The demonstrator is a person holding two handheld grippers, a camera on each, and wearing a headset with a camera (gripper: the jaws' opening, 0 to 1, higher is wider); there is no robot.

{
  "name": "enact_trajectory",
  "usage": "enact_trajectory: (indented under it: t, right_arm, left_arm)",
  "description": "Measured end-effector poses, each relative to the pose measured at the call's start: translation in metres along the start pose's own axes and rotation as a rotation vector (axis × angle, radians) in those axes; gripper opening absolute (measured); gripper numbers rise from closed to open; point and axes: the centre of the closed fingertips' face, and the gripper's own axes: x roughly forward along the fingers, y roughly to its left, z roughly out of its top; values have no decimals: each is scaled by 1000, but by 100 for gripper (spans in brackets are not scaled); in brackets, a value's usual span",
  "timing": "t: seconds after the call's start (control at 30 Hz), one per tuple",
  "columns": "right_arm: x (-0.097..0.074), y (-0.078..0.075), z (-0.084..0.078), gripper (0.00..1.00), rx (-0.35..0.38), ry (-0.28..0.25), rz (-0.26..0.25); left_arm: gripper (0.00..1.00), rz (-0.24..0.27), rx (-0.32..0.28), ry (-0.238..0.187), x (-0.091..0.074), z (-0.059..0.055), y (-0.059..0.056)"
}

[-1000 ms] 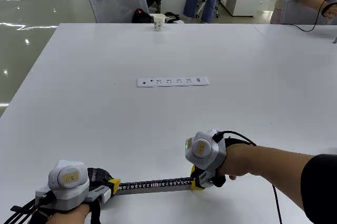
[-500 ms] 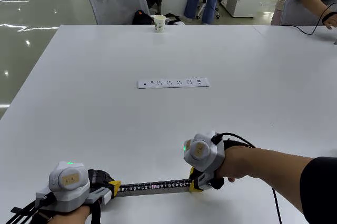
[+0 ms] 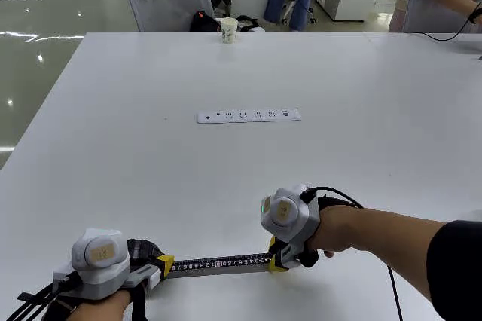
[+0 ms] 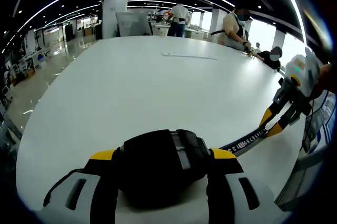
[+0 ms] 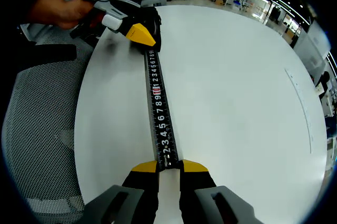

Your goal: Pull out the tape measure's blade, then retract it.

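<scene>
Right now the left claw (image 3: 162,264) pinches the black, rounded tape measure case (image 4: 163,169) across its flanks, its 2 yellow-tipped jaws pressed against either side, with the case low on the white workbench top (image 3: 248,185). From the side of the case that faces the right claw (image 5: 169,167), the dark, narrow metal blade with pale numerals (image 5: 159,108) runs low along the table. It ends between that claw's 2 jaws, which are pressed together on the blade's very tip. A white power strip (image 3: 248,115) lies well ahead of both claws, and a white paper cup (image 3: 229,30) stands farther ahead still.

The blade looks thin, slick and springy: stiff enough to hold a line over this span, but probably loaded by the case's spring. So the tip, where the end hook usually sits, seems the safest hold, since a pinch on the smooth painted face could slip. The case appears light and would likely skid toward the right claw unless it is clamped firmly. For the retraction, walking the tip back seems wiser than releasing it, as a free blade may whip.
</scene>
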Motion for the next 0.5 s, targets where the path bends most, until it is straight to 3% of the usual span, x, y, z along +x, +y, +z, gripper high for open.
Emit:
enact_trajectory:
  t: [0.5]
  right_arm:
    - [3,1,4,12,-22,3,2]
  left_arm:
    - [64,-1,-3,2,0,0,0]
